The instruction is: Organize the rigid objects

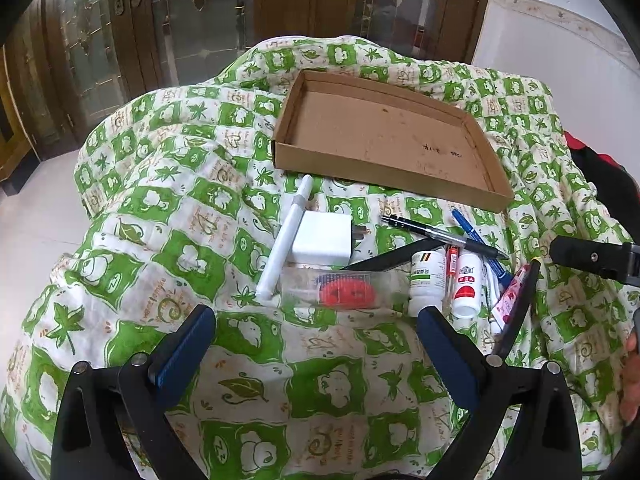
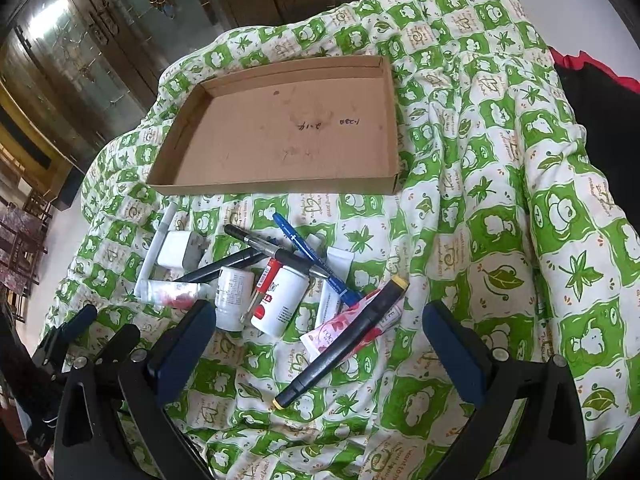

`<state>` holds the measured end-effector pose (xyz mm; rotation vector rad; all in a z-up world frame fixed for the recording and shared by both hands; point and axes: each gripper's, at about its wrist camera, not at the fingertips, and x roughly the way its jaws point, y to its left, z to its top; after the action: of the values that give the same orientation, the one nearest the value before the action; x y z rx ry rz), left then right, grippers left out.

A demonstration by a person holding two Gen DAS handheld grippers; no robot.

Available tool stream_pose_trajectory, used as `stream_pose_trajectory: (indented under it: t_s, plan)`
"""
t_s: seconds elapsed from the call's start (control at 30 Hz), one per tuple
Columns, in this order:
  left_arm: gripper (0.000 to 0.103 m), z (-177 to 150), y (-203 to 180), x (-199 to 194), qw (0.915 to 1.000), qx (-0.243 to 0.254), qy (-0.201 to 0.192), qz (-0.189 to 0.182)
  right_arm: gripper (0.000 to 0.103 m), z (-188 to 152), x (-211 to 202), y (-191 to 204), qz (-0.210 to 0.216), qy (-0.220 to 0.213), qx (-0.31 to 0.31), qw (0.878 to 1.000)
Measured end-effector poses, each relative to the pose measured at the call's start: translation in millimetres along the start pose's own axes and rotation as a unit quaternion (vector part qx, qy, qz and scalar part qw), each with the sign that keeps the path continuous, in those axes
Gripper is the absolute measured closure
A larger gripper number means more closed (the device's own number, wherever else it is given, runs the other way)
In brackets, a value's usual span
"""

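- I hold my left gripper (image 1: 316,332) low over a green-and-white quilt (image 1: 160,208), its blue-padded fingers spread wide with nothing between them.
- My right gripper (image 2: 320,332) is likewise spread and empty, hovering near a black marker with yellow ends (image 2: 340,340).
- An empty cardboard tray (image 2: 280,190) sits beyond the clutter, apart from every item.
- The pile lies between the grippers and the tray: a white charger (image 1: 322,240), a white tube-like stick (image 1: 282,240), a clear plastic case with a red disc inside (image 1: 340,290), two small white bottles (image 1: 428,282), a black pen (image 1: 440,236), a blue pen (image 2: 312,258) and a pink packet (image 2: 344,328).
- I judge the risks to be these: the pens cross each other and the bottles touch, so closing on one may drag its neighbour; the soft, rumpled quilt could snag a finger or let round bottles roll.
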<state>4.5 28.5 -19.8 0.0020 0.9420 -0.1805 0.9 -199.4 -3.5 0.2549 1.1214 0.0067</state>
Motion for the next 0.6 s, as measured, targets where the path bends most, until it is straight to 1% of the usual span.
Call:
stream_pose_trajectory:
  t_s: [0.43, 0.6]
  plan:
    - [0.003, -0.7, -2.2, -0.8, 0.9998, 0.016, -0.005, 0.012, 0.0, -3.6, 3.4, 3.8, -0.004, 0.005, -0.002, 1.0]
    - [0.003, -0.9, -1.9, -0.7, 0.9998, 0.017, -0.006, 0.012, 0.006, -5.6, 6.6, 0.3, 0.009, 0.017, 0.012, 1.0]
